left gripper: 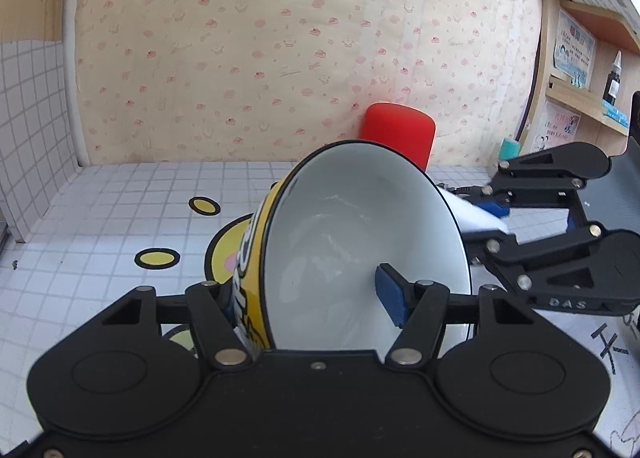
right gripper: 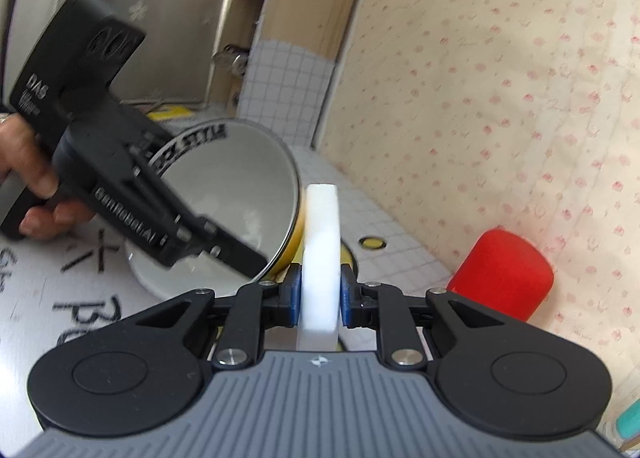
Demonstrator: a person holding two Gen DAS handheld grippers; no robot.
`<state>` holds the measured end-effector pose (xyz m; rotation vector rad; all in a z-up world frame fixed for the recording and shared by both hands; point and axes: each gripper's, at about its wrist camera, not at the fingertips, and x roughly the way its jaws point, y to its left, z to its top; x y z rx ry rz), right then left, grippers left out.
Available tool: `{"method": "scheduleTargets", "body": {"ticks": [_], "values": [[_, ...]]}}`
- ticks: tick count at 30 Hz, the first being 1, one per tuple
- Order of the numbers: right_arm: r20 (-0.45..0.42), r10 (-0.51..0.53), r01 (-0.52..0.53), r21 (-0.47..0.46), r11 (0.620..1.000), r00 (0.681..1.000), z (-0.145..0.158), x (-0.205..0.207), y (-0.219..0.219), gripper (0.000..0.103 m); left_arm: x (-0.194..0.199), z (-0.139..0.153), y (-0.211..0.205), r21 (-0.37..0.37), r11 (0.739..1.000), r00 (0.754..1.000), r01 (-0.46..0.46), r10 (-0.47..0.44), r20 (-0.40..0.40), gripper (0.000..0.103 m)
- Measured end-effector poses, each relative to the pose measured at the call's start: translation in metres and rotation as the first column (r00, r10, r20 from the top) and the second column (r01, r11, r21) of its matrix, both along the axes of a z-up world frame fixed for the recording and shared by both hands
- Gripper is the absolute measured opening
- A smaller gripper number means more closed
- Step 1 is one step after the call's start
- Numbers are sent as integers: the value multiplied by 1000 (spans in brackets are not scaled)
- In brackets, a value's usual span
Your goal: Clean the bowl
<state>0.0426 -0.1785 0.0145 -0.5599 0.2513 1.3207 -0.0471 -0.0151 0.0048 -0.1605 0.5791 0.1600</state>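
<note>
And here's the bowl (left gripper: 360, 250), tipped right up on its side at the centre of the left wrist view: glossy white inside, yellow outside with bold lettering, a thin black line round the rim. Faint smears catch the light on the inner wall. The left tool (left gripper: 316, 298) is clamped on the bowl's wall, one blue pad inside at about 5 o'clock of the opening, the other arm against the yellow outside.

Over in the right wrist view, the right tool (right gripper: 320, 298) is squeezed tight on a white sponge block (right gripper: 320, 246), which stands on edge just beside the bowl's rim; whether they touch I cannot tell. At 9 o'clock there, a person's hand (right gripper: 28, 186) grips the left tool's black handle.

Under it all, a tabletop (left gripper: 100, 226) of small white tiles with dark grout, dotted with yellow ovals outlined in black; nearer the right tool the surface turns plain white with black handwritten marks. A red cylinder (left gripper: 396, 134) stands behind the bowl at 12 o'clock. Behind that, a cream quilted cloth (left gripper: 260, 38) with small pink motifs. At 2 o'clock, wooden shelves (left gripper: 588, 98) carry boxes, leaflets and a dark dropper bottle (left gripper: 612, 82).
</note>
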Motion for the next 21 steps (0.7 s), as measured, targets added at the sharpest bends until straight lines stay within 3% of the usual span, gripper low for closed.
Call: {"method": "scheduleTargets", "body": {"ticks": [6, 15, 21], "values": [[-22, 17, -17, 10, 1000, 1000, -2, -2, -6, 23, -2, -1, 4, -53, 998, 999, -30, 31, 10, 65], [-49, -27, 33, 123, 992, 998, 6, -1, -5, 22, -4, -2, -2, -69, 995, 998, -69, 69, -3, 65], [-51, 7, -4, 51, 999, 999, 0, 1, -9, 22, -3, -2, -7, -46, 995, 997, -83, 83, -8, 65]]}}
